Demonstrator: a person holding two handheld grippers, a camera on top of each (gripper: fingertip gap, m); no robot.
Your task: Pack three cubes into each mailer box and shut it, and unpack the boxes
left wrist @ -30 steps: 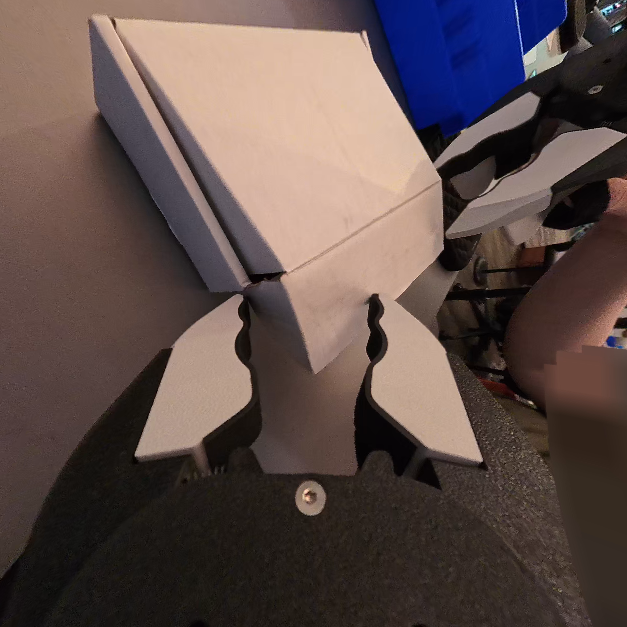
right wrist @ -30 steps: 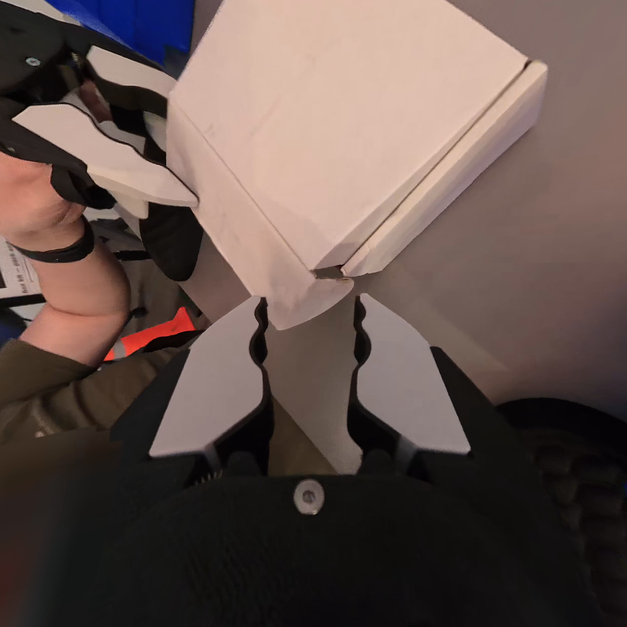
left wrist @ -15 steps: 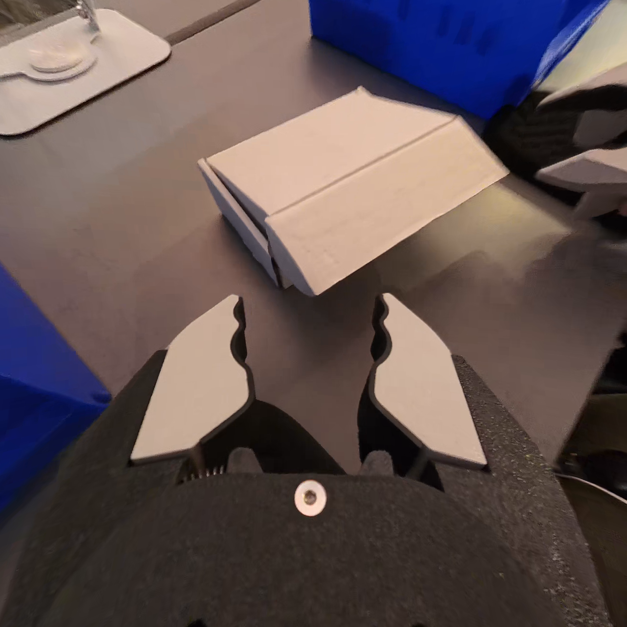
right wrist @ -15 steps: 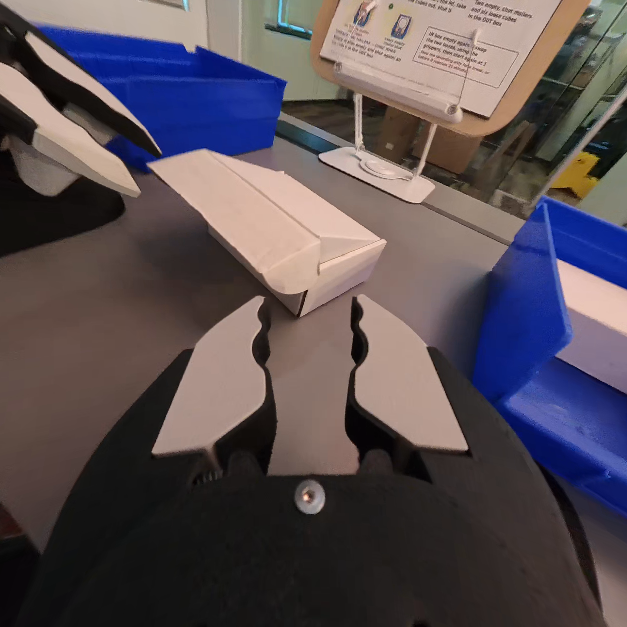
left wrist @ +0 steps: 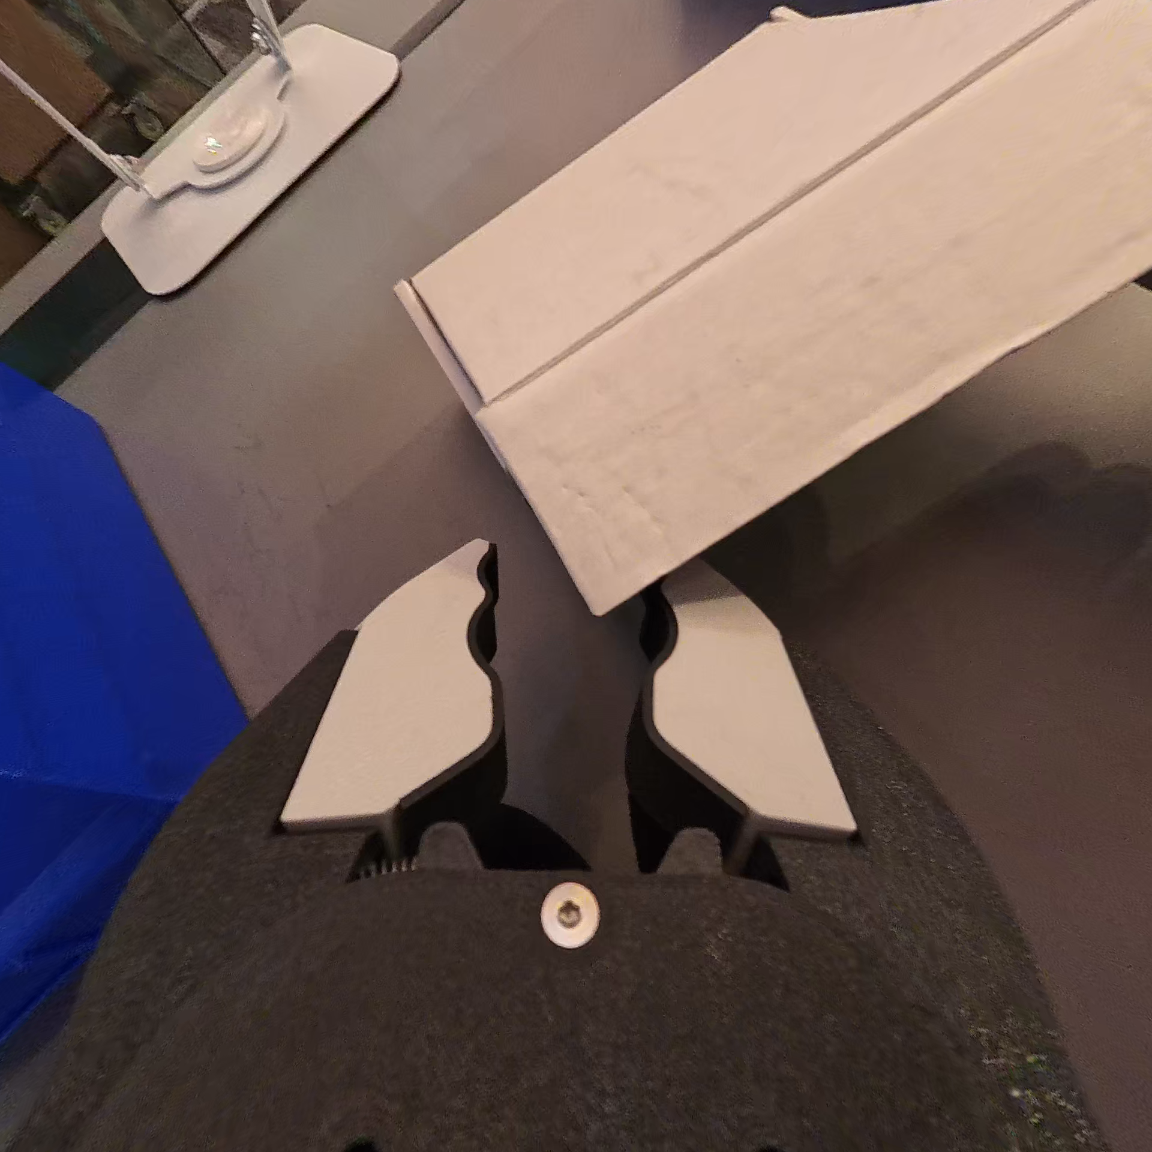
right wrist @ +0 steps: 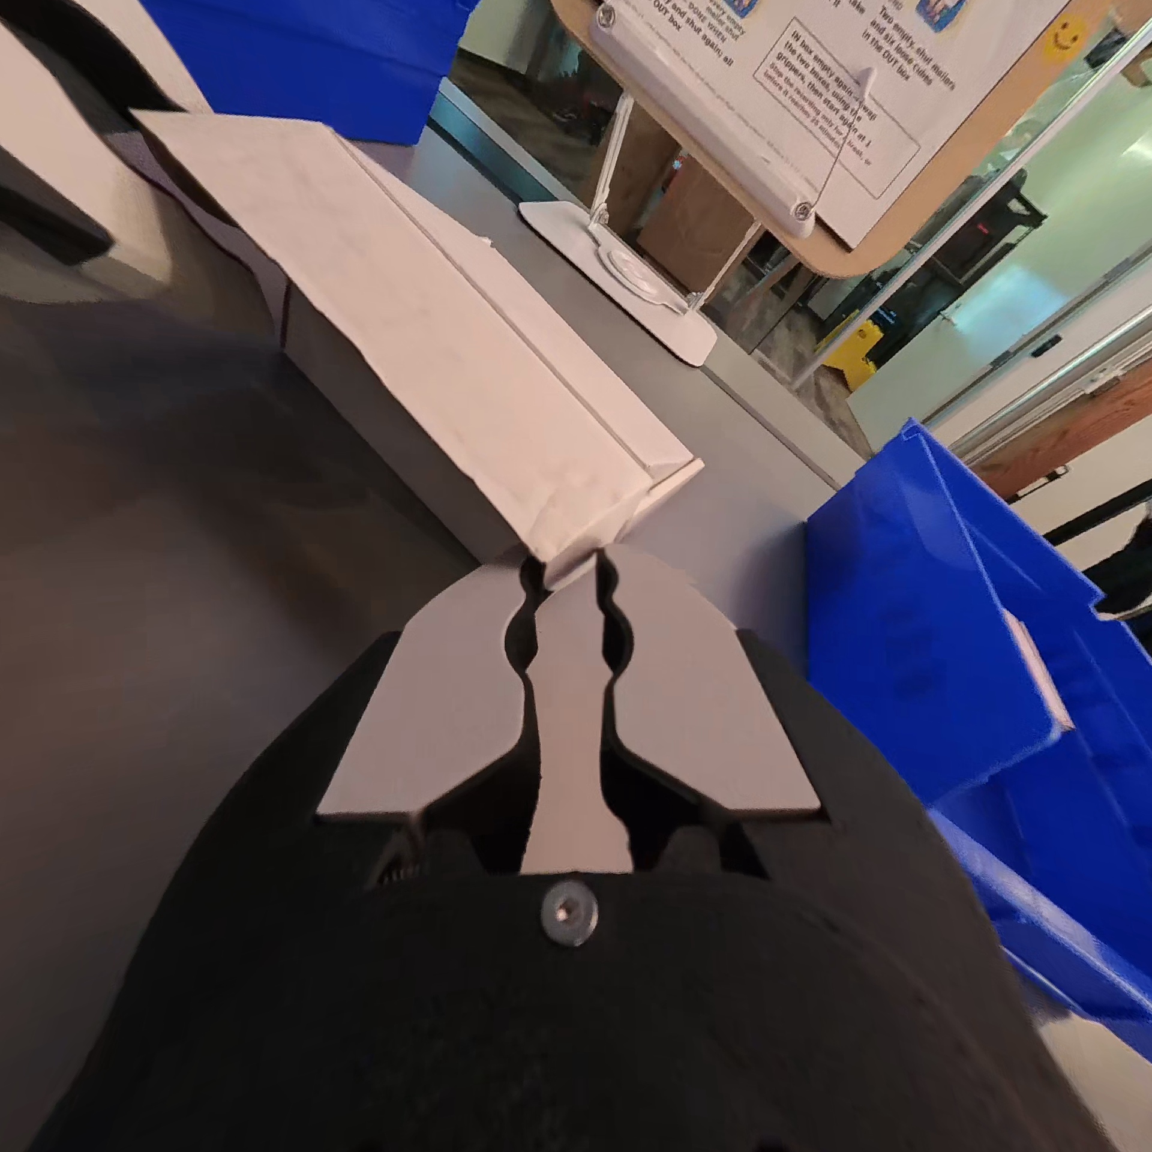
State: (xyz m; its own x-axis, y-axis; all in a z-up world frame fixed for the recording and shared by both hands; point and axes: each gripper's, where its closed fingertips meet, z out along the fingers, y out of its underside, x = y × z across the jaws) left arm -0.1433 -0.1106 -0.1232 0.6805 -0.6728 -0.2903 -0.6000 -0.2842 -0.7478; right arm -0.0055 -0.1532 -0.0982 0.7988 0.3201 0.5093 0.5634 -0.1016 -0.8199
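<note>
A white mailer box [left wrist: 717, 262] lies on the grey table [left wrist: 280, 449], its lid down and the lid's front flap sticking out toward me. My left gripper [left wrist: 570, 583] is open; the flap's corner hangs over the gap and hides the right fingertip. In the right wrist view the same box [right wrist: 436, 324] runs away to the upper left. My right gripper [right wrist: 561, 564] has its jaws drawn close together on the box's near lid corner. The left gripper [right wrist: 56, 143] shows blurred at the box's far end. No cubes are in view.
A blue bin [left wrist: 75, 654] stands close on my left, another blue bin [right wrist: 972, 623] close on the right with a white edge showing inside, and a third [right wrist: 299, 56] behind the box. A sign board on a white stand [right wrist: 629, 280] stands at the table's back edge, also in the left wrist view [left wrist: 249, 149].
Both grippers swung from looking down on the box to low at table height and moved in on its corners. Both jaws narrowed; the right ones closed onto the lid corner.
</note>
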